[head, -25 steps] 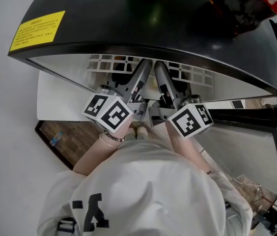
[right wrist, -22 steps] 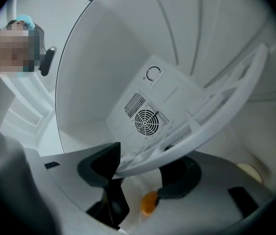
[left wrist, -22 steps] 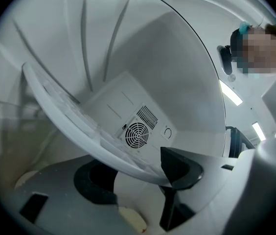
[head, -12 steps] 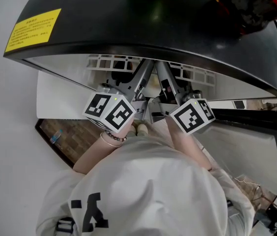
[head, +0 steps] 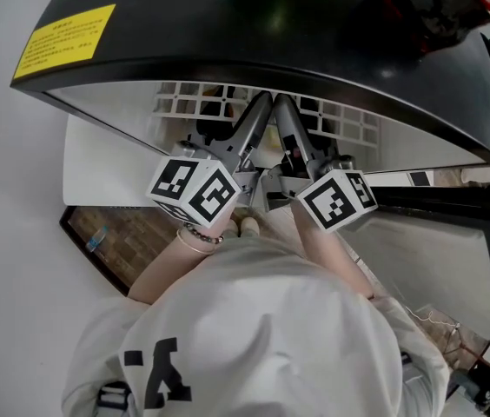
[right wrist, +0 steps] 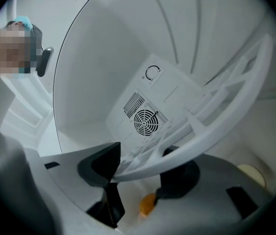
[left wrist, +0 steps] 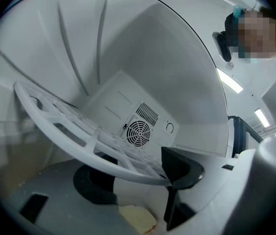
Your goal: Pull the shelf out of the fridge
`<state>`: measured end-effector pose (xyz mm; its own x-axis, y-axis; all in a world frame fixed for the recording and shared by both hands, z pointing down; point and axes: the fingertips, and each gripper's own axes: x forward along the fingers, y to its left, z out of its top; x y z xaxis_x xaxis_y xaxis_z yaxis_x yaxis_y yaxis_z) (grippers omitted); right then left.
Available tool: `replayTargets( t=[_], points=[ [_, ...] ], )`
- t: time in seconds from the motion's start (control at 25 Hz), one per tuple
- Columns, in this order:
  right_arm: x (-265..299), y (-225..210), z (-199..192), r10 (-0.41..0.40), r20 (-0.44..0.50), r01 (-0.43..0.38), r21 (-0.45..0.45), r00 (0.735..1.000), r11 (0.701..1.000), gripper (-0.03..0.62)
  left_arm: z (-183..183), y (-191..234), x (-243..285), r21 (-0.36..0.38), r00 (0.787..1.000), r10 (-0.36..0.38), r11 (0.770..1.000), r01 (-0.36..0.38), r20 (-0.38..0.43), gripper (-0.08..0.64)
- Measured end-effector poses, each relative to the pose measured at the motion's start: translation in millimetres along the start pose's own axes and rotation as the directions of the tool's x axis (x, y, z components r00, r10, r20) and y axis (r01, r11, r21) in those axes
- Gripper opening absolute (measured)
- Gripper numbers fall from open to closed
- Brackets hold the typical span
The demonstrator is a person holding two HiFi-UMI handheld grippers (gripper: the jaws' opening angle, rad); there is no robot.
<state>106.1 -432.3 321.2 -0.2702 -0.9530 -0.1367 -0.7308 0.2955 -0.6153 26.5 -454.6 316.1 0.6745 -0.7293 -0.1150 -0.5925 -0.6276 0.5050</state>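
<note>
The white grid shelf (head: pixel 349 129) shows under the fridge's black top (head: pixel 254 24), with both grippers reaching in side by side to its front edge. In the left gripper view the shelf's front rim (left wrist: pixel 69 131) crosses between the black pads of my left gripper (left wrist: pixel 135 177). Its jaws have just been opening and stand wide around the rim. In the right gripper view the rim (right wrist: pixel 216 116) lies between the pads of my right gripper (right wrist: pixel 138 173), which look closed against it. In the head view the tips of the left gripper (head: pixel 258 111) and the right gripper (head: pixel 281 111) nearly meet.
The fridge's back wall carries a round fan grille (left wrist: pixel 139 131). A yellowish item (left wrist: pixel 137 218) lies on the fridge floor below the shelf. The open door (head: pixel 436 259) stands at the right. A dark bottle (head: pixel 436 7) and a yellow label (head: pixel 64 49) are on top.
More of the shelf's grid shows under the fridge top now. The left gripper's cube has rolled slightly. Both hands have stayed where they were.
</note>
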Motion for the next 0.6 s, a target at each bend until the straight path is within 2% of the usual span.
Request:
replayTargets(
  t=[0.6],
  points=[
    [-12.4,5.8,-5.3,-0.028,-0.018,0.028,-0.001,0.999,1.0,0.23,-2.1,-5.2,-12.7,-0.011,1.0,-0.006,1.0,0.007,0.024,0.268]
  ],
)
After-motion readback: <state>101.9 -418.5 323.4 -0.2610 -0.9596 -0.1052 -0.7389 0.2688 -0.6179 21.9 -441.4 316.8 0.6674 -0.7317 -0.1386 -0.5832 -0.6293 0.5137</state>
